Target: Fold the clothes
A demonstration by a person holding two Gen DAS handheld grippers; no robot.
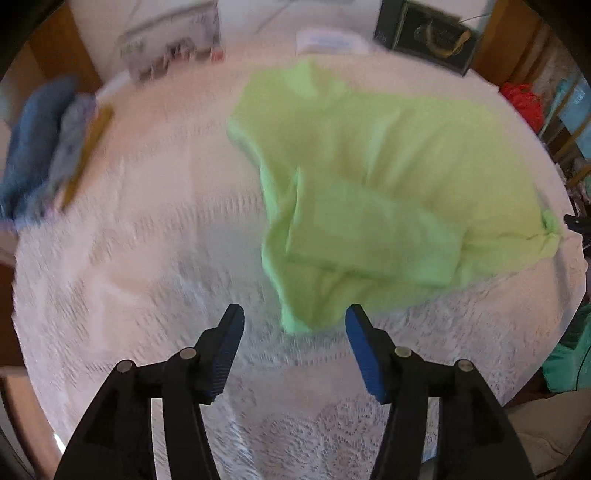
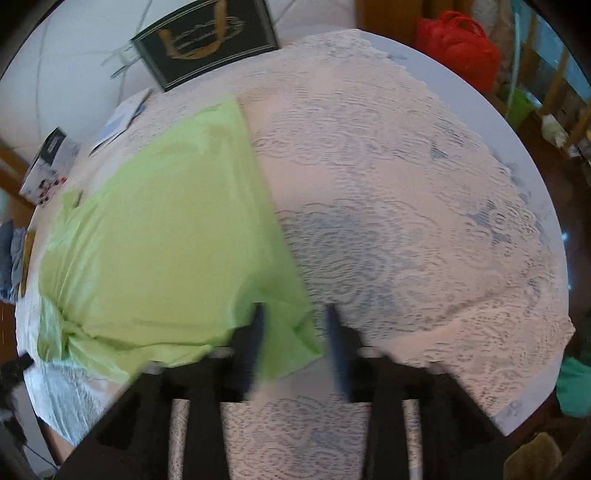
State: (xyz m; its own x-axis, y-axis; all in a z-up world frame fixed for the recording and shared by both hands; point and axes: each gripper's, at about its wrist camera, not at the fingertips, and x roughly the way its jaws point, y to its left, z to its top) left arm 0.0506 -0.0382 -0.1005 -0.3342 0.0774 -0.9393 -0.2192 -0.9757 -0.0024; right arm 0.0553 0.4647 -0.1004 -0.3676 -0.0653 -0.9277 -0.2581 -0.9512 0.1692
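A light green shirt (image 1: 369, 177) lies spread on the white lace tablecloth (image 1: 129, 258), with one sleeve folded over its near side. My left gripper (image 1: 294, 321) is open, its fingers either side of the shirt's near corner, just above the cloth. In the right wrist view the shirt (image 2: 166, 240) fills the left half of the table. My right gripper (image 2: 295, 325) is open with the shirt's near corner lying between its blurred fingers. The tablecloth (image 2: 406, 221) is bare to the right.
A dark framed picture (image 1: 428, 33) leans at the table's back; it also shows in the right wrist view (image 2: 207, 37). Blue folded cloth (image 1: 33, 147) sits at the left edge, a box (image 1: 170, 44) behind it. A red bag (image 2: 458, 48) and teal cloth (image 2: 576, 387) lie off the table.
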